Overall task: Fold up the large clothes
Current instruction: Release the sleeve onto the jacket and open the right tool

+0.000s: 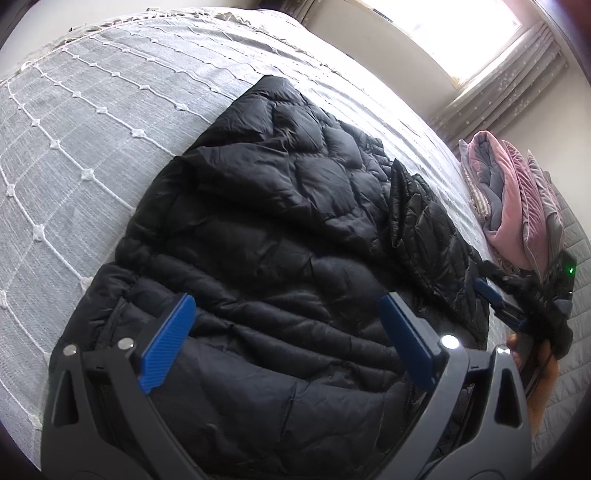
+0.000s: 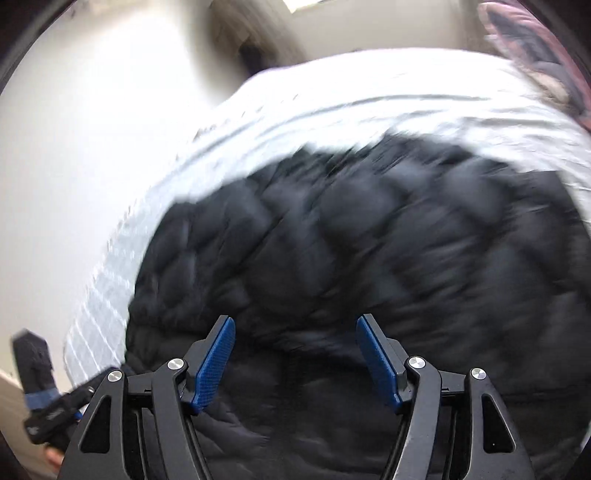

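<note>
Black padded coat [image 1: 280, 236] lies on the bed's [image 1: 74, 155] middle; my left gripper [image 1: 286, 339] and right gripper [image 2: 295, 358] hang wide, holding nothing.

bed [image 1: 92, 155]: grey cover w/ white stitched grid + small knots, fringe on far edge | bedding pile [image 1: 513, 206]: pink/grey quilts folded, right end of bed | window [image 1: 443, 33]: bright, blown out, upper right | curtain [image 1: 517, 85]: pale patterned, under window | wall [image 2: 74, 129]: plain white, blurred
</note>
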A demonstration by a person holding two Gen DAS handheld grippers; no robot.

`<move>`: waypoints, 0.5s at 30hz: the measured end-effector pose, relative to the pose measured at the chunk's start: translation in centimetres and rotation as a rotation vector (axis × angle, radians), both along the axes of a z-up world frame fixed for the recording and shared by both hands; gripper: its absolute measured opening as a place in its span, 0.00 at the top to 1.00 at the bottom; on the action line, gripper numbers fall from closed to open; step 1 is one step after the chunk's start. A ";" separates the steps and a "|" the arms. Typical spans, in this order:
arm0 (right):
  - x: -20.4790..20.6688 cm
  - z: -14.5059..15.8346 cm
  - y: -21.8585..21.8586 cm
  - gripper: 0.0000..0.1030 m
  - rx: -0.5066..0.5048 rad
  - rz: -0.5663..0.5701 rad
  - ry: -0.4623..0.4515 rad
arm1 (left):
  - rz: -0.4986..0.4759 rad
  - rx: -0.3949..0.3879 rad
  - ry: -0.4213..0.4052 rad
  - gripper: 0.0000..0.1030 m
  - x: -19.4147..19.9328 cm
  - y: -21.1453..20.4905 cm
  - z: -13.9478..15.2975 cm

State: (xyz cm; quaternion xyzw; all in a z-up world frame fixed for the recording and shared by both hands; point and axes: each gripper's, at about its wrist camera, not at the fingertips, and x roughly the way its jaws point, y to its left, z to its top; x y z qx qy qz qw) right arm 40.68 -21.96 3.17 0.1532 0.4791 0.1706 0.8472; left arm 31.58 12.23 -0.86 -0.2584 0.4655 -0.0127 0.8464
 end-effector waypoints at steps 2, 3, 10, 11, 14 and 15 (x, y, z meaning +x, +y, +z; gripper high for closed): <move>0.1 0.1 -4.7 0.27 0.059 -0.119 0.022 | 0.003 -0.003 0.002 0.03 -0.1 -0.2 0.0; 0.2 -0.5 -7.2 0.26 0.100 -0.201 0.055 | 0.003 -0.002 0.004 0.03 0.0 -0.2 0.0; -1.8 -8.3 -15.0 0.26 0.285 -0.456 0.162 | -0.013 0.025 0.012 0.03 0.2 -0.8 -0.3; -1.9 -8.0 -14.9 0.26 0.272 -0.464 0.173 | -0.016 0.030 0.011 0.03 0.2 -0.9 -0.3; -3.4 -4.9 -14.2 0.26 0.240 -0.490 0.179 | -0.009 0.036 0.013 0.03 0.2 -0.7 -0.3; -4.8 -3.4 -13.6 0.26 0.275 -0.490 0.139 | -0.007 0.032 0.012 0.03 0.1 -0.7 -0.3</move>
